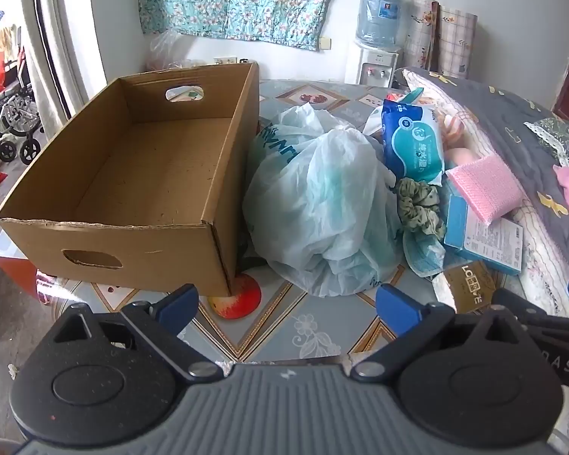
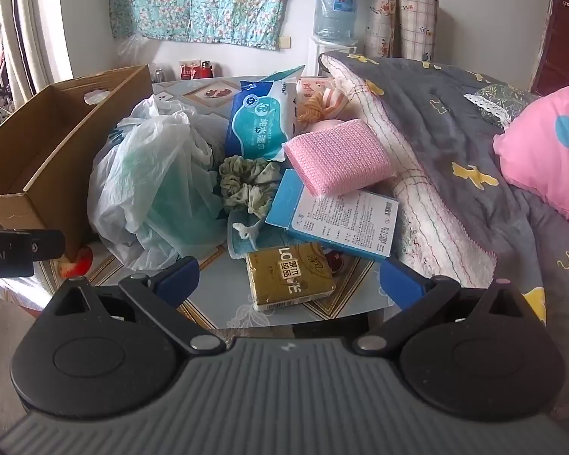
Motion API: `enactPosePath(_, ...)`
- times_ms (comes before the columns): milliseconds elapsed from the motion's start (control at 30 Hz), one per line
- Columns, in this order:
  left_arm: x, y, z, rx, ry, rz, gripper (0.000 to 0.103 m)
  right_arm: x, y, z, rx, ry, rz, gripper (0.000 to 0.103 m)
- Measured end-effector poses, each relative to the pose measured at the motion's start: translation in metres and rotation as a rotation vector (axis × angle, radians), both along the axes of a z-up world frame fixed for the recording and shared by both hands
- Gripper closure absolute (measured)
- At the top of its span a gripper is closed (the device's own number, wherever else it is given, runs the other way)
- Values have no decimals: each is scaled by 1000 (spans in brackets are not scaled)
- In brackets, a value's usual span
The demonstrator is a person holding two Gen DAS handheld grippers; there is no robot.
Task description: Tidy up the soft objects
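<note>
left gripper (image 1: 286,305): jaws apart, empty | right gripper (image 2: 289,278): jaws apart, empty | bag (image 1: 318,208): mid-table, ahead of left jaws, touching box (image 1: 132,174) at table's left edge; left hand nearer | scrunchie (image 2: 246,185): ahead of right | table (image 1: 311,326): patterned cloth | quilt (image 2: 455,151): right edge; room cluttered

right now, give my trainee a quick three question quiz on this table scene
1. True or false: the brown cardboard box already holds the pink mesh sponge.
2. Which lies nearest the right tool? A) the gold tissue pack B) the blue wet-wipes pack C) the green fabric scrunchie
3. What lies directly against the box's right side, seen from the left wrist view?

Key:
1. False; the box is empty and the sponge rests on the light blue flat box.
2. A
3. The crumpled white plastic bag.
</note>
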State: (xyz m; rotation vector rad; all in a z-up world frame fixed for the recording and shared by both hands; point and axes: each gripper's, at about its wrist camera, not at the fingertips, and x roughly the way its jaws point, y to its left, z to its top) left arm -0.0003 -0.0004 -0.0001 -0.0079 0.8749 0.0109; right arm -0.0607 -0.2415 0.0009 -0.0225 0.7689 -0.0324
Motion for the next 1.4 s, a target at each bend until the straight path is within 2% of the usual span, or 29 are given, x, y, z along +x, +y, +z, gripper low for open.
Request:
enactPosePath(300, -4, 1, 4, -28, -1, 2, 3, 7, 4, 1, 15, 2, -3, 1)
enactPosePath(1400, -1, -1, -2, -46, 14, -55, 3, 3, 11, 3, 9, 16, 17, 1)
